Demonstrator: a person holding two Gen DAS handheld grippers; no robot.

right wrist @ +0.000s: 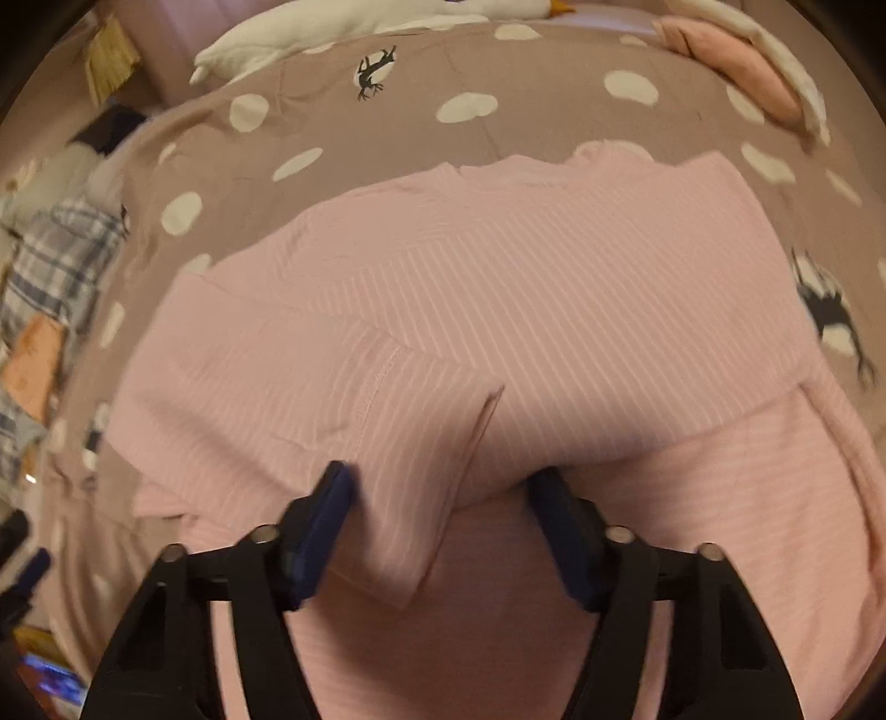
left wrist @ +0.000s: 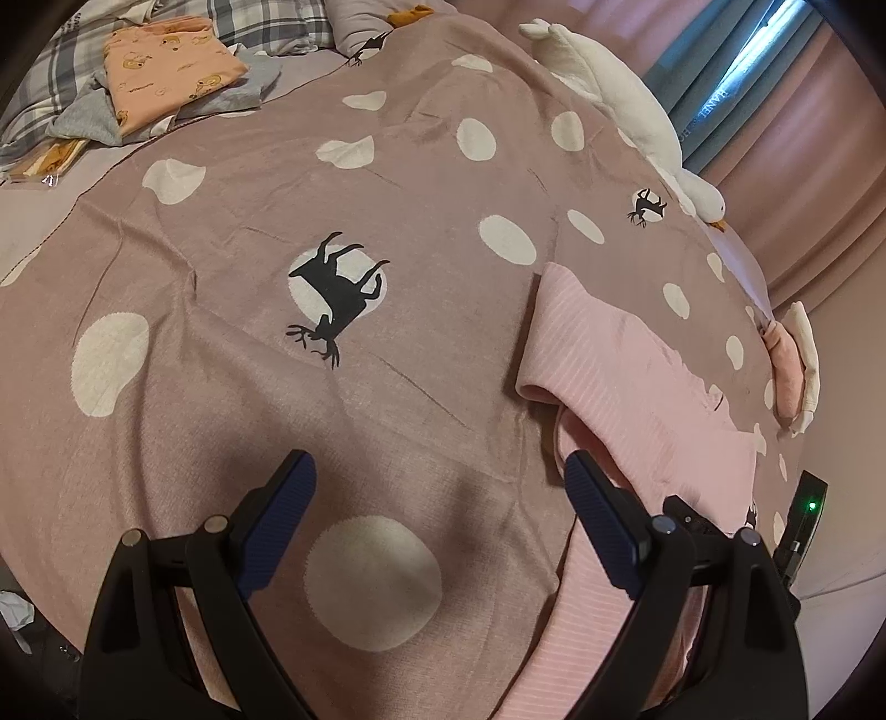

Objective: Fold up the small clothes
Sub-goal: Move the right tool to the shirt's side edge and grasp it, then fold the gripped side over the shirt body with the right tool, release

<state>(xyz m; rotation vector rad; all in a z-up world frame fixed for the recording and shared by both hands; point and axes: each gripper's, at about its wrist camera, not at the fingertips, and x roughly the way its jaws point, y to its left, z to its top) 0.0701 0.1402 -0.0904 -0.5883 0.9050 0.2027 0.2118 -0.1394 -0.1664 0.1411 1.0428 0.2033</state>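
**Mia:** On the far left of the bed, what is that peach thing?

**Tom:** A folded peach top with little bears (left wrist: 166, 66). It sits on a small pile by the plaid bedding (left wrist: 266, 25), out of the way. I think that pile is for the done clothes.

**Mia:** And next to it?

**Tom:** The left gripper (left wrist: 440, 487). Its jaws are wide apart and hold nothing. It hangs over the mauve bedspread with white dots (left wrist: 249, 387), and the pink shirt's edge is right beside one finger. I think it is waiting for its turn.

**Mia:** Where is the shirt?

**Tom:** The pink striped shirt (right wrist: 526, 277) lies spread on the bedspread, to the right. It is flat so it can be folded.

**Mia:** And the right gripper (right wrist: 440, 487)?

**Tom:** Its jaws are about half open, with a raised fold of the shirt between them. The picture is blurry, so I cannot tell if they squeeze it yet. I think it wants to pinch that fold.

**Mia:** And at the far edge?

**Tom:** A white goose plush toy (left wrist: 620, 94) lies along it.
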